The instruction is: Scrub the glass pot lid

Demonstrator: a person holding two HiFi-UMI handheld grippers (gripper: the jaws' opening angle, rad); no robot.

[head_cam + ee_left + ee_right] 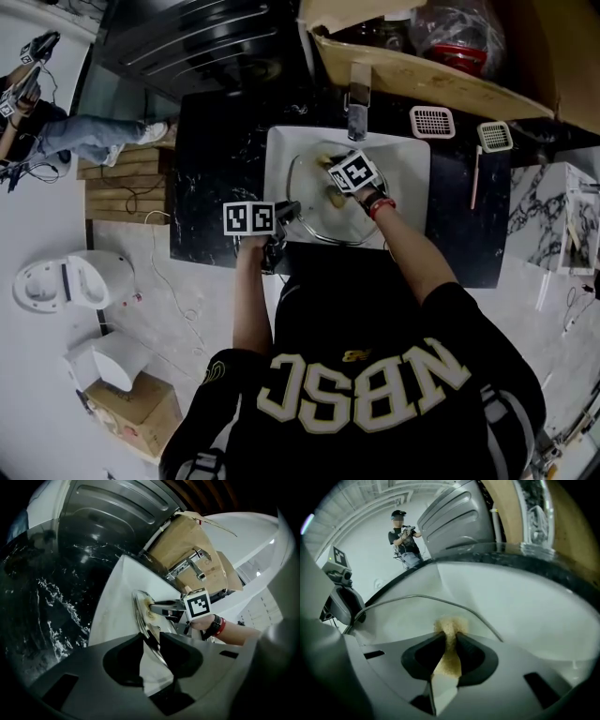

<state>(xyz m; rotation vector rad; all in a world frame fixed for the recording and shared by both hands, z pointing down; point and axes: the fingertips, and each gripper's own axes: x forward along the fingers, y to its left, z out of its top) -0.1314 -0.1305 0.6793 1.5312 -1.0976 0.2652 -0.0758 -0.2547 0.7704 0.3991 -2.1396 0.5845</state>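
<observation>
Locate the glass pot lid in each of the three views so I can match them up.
Head view: the glass pot lid is mid-frame, inside the white sink.
Left gripper view: it is edge-on at centre, with its rim passing between the jaws of the left hand-held gripper.
Right gripper view: its rim arcs across the middle, behind the sponge.
Shared landmark: the white sink.

Left gripper (290, 209) at glass lid (321, 221) in sink (409, 161), right gripper (341, 187) holds sponge (335, 198) over it
</observation>
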